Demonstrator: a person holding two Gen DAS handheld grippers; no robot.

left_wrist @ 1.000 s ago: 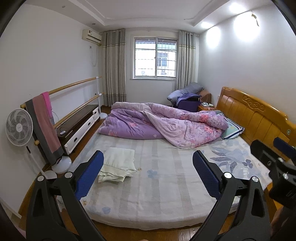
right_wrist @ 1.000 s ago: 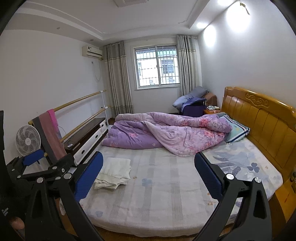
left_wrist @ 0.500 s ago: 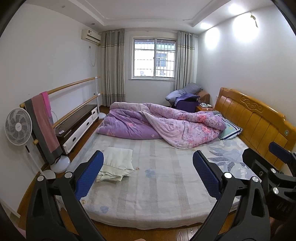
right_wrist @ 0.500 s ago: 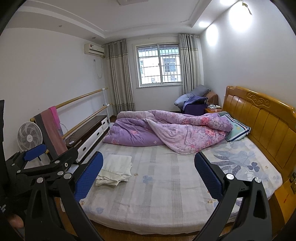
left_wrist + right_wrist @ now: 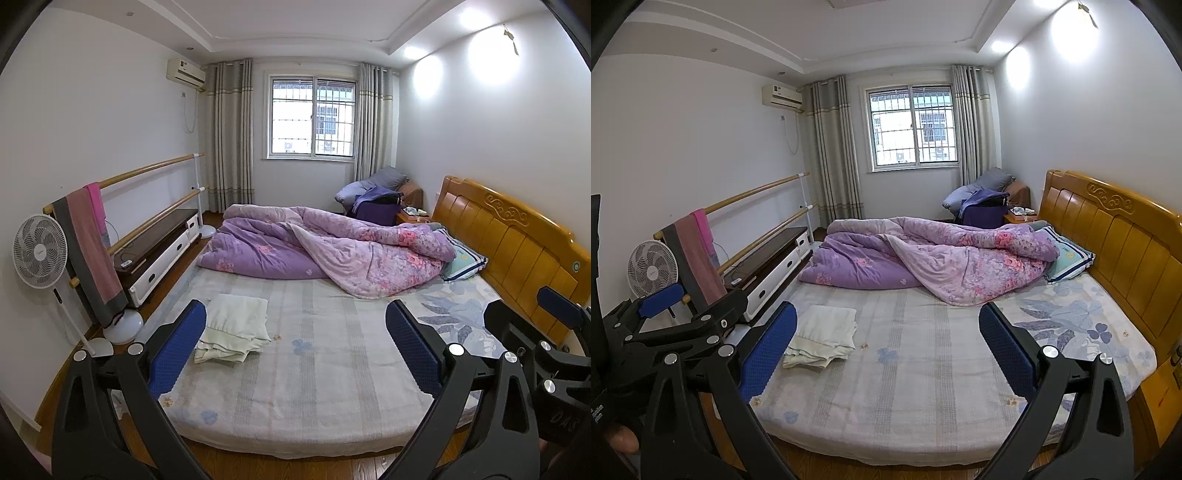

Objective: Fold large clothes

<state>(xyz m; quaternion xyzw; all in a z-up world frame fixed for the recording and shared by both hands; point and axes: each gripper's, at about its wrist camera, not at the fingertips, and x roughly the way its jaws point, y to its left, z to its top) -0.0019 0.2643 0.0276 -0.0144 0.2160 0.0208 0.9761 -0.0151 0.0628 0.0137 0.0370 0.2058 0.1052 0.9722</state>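
Across the room ahead lies the bed [image 5: 314, 373], its near edge just past my two sets of tongs, its wooden headboard [image 5: 517, 236] along the right wall. Heaped over the far half is the purple quilt [image 5: 332, 251], bunched and unfolded, spilling toward the pillow [image 5: 1069, 258] at the headboard end. Nearer me, by the bed's left edge, sits a cream garment [image 5: 236, 326], which looks already folded into a loose rectangle, though its lower layers stick out unevenly. So I judge one piece done, or nearly so, and the quilt may be the large piece left, if it counts as part of the job. My left tongs [image 5: 291, 350] stand wide open and hold nothing; my right tongs [image 5: 886, 349] are likewise spread and empty, and both hang short of the bed, touching no cloth. For room, the whole near half of the mattress is bare from the middle to the right corner, good flat space for spreading something big. Along the left edge things are tighter: a low cabinet [image 5: 159, 254], a rail with a hanging towel [image 5: 90, 247] and a fan [image 5: 40, 251] stand close beside the bed.
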